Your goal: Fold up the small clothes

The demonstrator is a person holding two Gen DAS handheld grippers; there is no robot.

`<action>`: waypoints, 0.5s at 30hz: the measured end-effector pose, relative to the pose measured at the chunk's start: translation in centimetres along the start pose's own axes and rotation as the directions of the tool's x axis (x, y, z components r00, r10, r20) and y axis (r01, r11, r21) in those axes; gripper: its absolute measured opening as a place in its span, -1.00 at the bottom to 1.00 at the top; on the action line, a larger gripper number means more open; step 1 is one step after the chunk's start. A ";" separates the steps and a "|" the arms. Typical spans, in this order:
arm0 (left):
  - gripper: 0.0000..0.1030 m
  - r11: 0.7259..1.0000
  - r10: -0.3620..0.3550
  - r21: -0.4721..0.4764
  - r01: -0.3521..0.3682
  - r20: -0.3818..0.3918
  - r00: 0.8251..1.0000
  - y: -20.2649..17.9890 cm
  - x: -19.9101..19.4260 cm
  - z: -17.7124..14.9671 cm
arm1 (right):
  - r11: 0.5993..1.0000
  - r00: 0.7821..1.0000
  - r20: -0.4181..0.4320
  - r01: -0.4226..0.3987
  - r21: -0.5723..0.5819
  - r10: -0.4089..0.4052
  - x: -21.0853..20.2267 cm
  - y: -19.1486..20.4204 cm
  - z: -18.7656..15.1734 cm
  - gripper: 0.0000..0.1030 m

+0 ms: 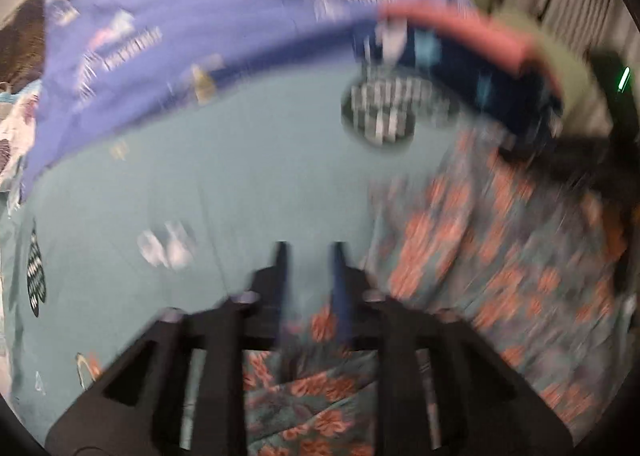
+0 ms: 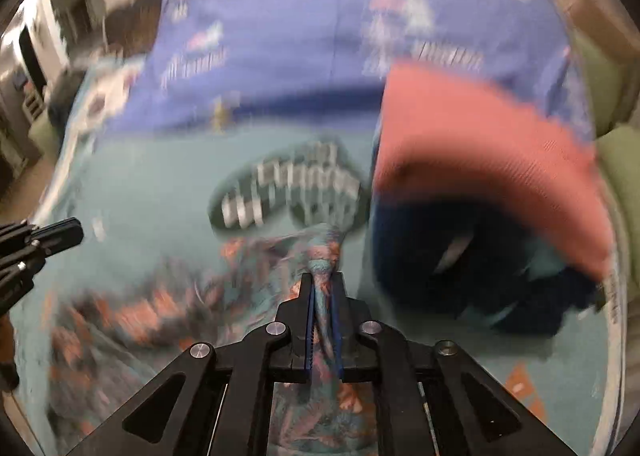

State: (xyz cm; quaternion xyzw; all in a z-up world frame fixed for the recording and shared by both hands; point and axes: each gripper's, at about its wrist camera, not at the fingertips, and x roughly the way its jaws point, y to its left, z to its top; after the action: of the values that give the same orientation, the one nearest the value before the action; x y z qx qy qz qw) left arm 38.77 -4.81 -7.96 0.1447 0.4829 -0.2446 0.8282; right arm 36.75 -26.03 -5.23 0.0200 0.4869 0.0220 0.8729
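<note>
Judging by the rumpled floral garment (image 2: 168, 308) spread unfolded on the teal sheet (image 1: 240, 184), folding has barely begun: the right gripper (image 2: 323, 288) pinches a bunched edge of it, while the left gripper (image 1: 310, 256) stands parted, apparently holding nothing.
</note>
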 end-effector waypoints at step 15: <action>-0.93 0.993 0.096 0.052 -0.102 0.106 0.990 -2.0 -1.0 -3.4 | 0.897 0.957 0.050 -0.286 0.337 0.286 -3.6 -14.6 -11.4 0.16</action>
State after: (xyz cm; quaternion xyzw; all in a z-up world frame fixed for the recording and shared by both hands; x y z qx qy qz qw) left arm 34.77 -4.62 -8.75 0.1795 0.4244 -0.2240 0.8588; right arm 25.44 -40.67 -8.98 0.2419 0.4756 0.0655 0.8432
